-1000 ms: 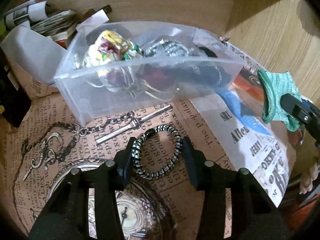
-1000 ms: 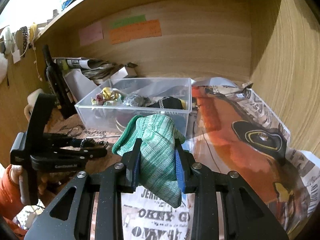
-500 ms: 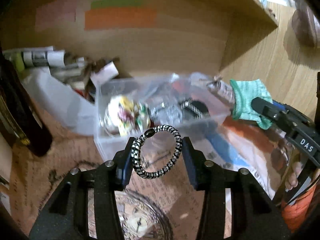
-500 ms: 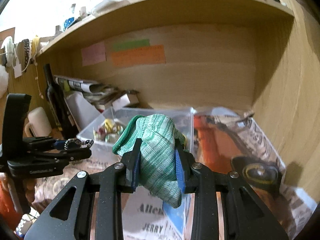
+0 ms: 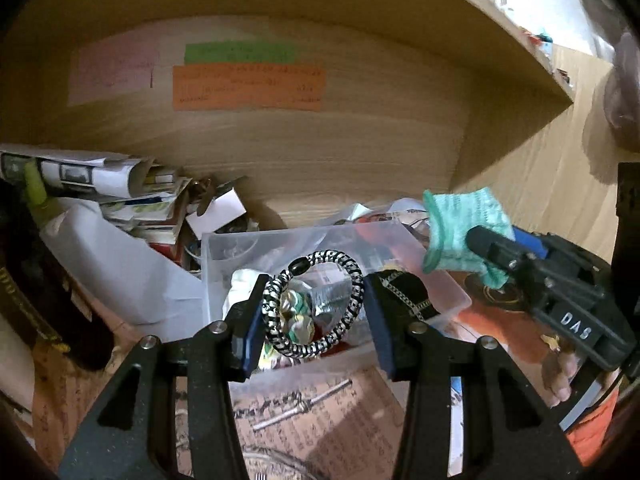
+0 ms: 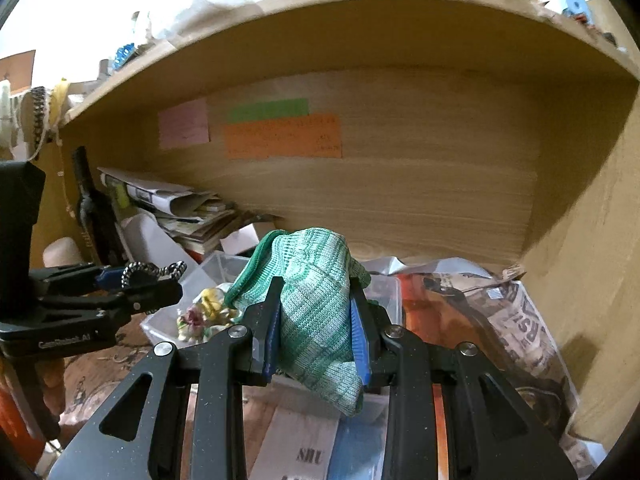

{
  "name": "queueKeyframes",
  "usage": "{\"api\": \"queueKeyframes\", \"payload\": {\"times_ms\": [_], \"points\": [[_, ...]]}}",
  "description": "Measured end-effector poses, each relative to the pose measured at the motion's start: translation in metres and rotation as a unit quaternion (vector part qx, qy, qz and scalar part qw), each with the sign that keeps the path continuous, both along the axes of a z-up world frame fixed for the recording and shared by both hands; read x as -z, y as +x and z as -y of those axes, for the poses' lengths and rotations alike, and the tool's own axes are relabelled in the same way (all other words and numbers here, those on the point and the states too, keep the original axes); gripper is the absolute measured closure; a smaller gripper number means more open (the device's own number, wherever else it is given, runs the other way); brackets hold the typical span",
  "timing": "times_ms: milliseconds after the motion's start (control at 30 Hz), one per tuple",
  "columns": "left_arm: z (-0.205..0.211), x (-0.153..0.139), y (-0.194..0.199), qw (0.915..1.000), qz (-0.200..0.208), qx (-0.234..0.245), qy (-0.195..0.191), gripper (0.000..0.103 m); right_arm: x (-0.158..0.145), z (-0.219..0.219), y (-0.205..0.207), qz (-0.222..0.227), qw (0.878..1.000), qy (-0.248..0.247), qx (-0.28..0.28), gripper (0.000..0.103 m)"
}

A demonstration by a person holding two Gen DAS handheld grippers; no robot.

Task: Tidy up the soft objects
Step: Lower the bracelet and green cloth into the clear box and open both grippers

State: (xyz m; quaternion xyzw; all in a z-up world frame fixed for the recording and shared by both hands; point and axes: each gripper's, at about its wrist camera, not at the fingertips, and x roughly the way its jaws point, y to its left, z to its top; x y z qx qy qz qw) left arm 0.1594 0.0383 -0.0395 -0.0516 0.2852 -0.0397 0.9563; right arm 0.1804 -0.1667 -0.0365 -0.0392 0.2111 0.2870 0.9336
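My left gripper (image 5: 314, 308) is shut on a black-and-white braided hair tie (image 5: 316, 340) and holds it over the clear plastic bin (image 5: 216, 256). The bin holds a floral fabric piece (image 5: 296, 316), a silver item and black items. My right gripper (image 6: 316, 332) is shut on a green knitted cloth (image 6: 316, 304) and holds it above the bin's near right side (image 6: 390, 300). The cloth also shows in the left wrist view (image 5: 460, 228), right of the bin. The left gripper and hair tie show in the right wrist view (image 6: 154, 270), at the left.
The bin stands in a wooden shelf alcove with a back wall (image 6: 400, 184) carrying pink, green and orange notes. Stacked papers (image 5: 100, 184) and a dark bottle (image 5: 44, 292) crowd the left. Printed newspaper (image 6: 500, 312) lines the shelf floor. A wooden side wall (image 6: 592, 280) stands at the right.
Both grippers have risen and tilted up toward the alcove. The hair tie has been lifted off the paper to over the bin. The cloth stays clamped and has moved over the bin.
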Motion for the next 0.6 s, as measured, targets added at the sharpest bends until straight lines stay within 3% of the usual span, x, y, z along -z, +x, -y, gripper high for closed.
{"api": "queueKeyframes", "payload": {"times_ms": [300, 500, 600], "points": [[0.003, 0.028, 0.043, 0.9990, -0.046, -0.003, -0.001, 0.058, 0.035, -0.023, 0.036, -0.055, 0.998, -0.042, -0.001, 0.076], [0.006, 0.052, 0.061, 0.9967, -0.079, -0.002, 0.018, 0.058, 0.057, -0.026, 0.048, -0.087, 0.994, -0.067, -0.005, 0.073], [0.006, 0.059, 0.065, 0.9960, -0.088, 0.000, 0.016, 0.053, 0.063, -0.028, 0.049, -0.090, 0.993, -0.081, -0.009, 0.073]]}}
